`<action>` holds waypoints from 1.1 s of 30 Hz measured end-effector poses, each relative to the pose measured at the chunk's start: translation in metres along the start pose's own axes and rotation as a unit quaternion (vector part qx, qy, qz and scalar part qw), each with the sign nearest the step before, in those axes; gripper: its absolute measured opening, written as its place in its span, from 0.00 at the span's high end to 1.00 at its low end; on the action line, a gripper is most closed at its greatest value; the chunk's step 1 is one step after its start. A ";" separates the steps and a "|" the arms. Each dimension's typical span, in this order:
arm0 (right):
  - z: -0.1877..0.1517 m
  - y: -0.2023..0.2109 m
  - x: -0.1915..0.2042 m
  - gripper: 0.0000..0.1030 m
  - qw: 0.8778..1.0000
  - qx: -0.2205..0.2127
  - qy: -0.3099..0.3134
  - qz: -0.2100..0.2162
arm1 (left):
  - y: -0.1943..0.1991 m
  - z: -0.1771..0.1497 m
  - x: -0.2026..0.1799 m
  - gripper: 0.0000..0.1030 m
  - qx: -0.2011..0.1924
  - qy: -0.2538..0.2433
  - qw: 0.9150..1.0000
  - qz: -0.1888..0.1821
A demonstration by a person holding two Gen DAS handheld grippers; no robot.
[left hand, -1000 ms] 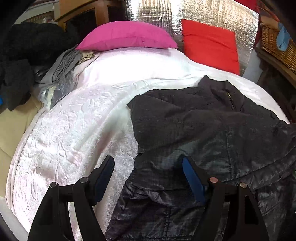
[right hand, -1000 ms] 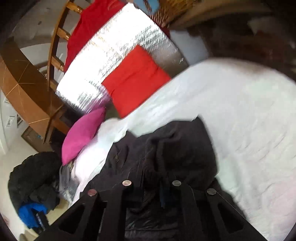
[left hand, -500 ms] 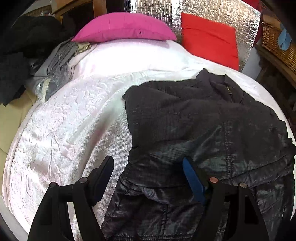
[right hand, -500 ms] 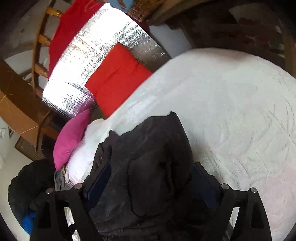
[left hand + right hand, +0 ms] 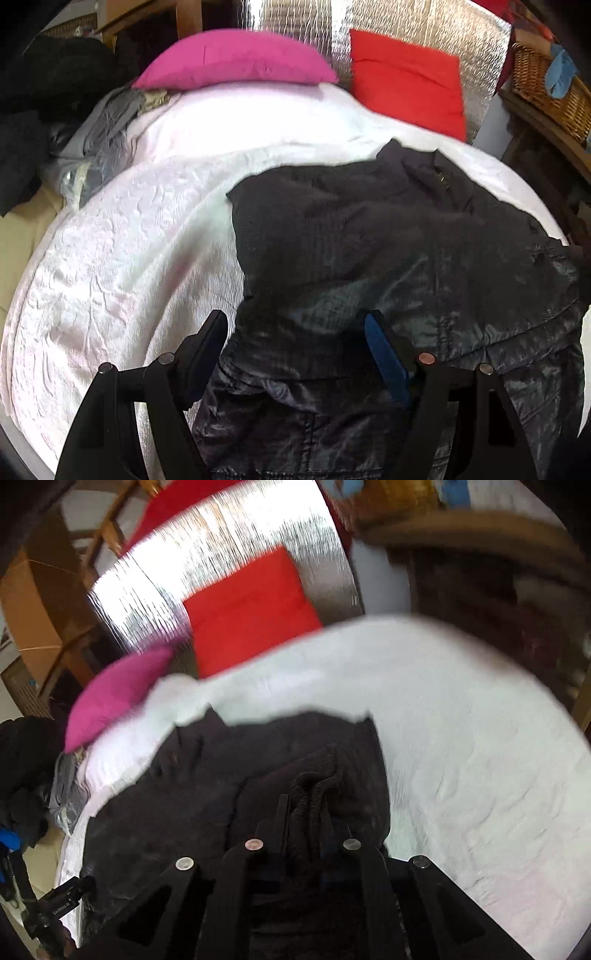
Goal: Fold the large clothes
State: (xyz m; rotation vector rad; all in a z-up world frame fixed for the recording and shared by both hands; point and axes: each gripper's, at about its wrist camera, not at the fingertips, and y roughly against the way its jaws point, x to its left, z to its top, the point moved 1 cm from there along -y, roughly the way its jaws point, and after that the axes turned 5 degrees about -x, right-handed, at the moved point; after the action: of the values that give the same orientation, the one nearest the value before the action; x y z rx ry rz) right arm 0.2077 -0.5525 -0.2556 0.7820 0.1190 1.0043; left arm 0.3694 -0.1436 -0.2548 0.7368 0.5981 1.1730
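White textured bedspread (image 5: pixel 110 280) under my view, silver foil panel (image 5: pixel 406 22) behind pink cushion (image 5: pixel 236 59) and red cushion (image 5: pixel 406 85), wicker basket (image 5: pixel 546 92) aside, black quilted jacket (image 5: pixel 388 251) spread on bed, my left gripper (image 5: pixel 295 332) open over its hem, my right gripper (image 5: pixel 304 812) clamped on its bunched cuff.

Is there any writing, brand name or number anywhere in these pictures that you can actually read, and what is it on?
No text can be read.
Small black device at the bed's lower left edge: pale lettering on its side, too small and blurred to read.
Black jacket, pink pillow, red cushion and wicker basket: no writing shows.
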 end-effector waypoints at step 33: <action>-0.040 -0.071 -0.055 0.33 0.979 0.142 -0.121 0.080 | -0.036 -0.003 0.092 0.24 0.089 0.186 0.971 -0.122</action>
State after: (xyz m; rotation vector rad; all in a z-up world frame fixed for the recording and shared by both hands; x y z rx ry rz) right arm 0.2102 -0.5955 -0.3442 1.1846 -0.0119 1.0478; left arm 0.4150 -0.0629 -0.2881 0.5751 1.0893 1.0405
